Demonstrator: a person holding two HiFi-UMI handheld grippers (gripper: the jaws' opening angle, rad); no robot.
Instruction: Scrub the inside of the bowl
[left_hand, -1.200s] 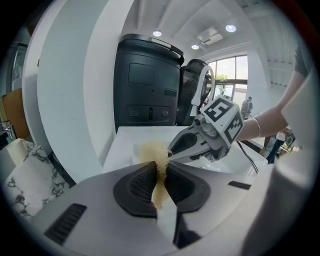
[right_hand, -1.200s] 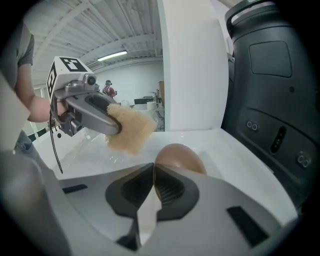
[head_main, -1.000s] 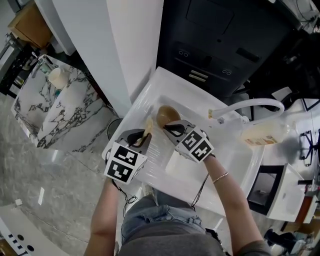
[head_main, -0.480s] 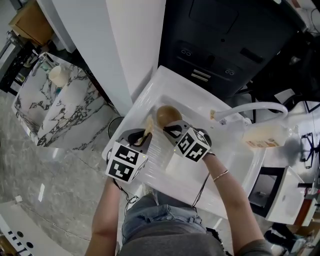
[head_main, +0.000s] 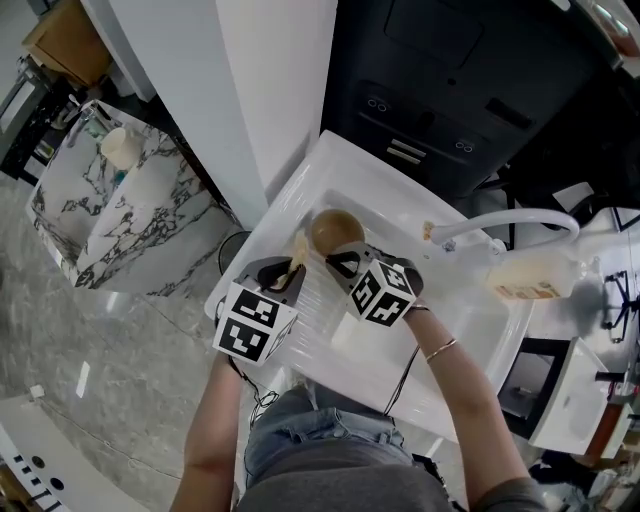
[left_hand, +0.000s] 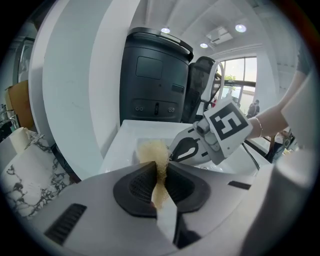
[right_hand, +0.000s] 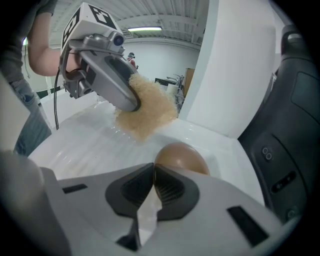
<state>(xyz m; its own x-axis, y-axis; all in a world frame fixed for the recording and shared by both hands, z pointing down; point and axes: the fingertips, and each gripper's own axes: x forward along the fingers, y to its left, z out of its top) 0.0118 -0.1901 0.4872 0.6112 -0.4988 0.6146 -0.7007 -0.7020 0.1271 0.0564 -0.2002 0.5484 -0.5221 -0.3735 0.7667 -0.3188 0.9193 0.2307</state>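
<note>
Sitting in the white sink (head_main: 300, 195), a brown bowl (head_main: 335, 231), right gripper (head_main: 342, 263) clamped on its 6 o'clock rim, left gripper (head_main: 286, 273) pinching a tan scrub pad (head_main: 298, 244) at its 9 o'clock

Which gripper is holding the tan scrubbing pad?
The left gripper: the tan pad is clamped in its jaws; the right gripper pinches the brown bowl.

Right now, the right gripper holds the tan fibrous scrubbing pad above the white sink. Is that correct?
No: the left gripper holds the tan fibrous scrubbing pad above the white sink, as the left gripper view shows. The right gripper grips the round brown bowl.
</note>
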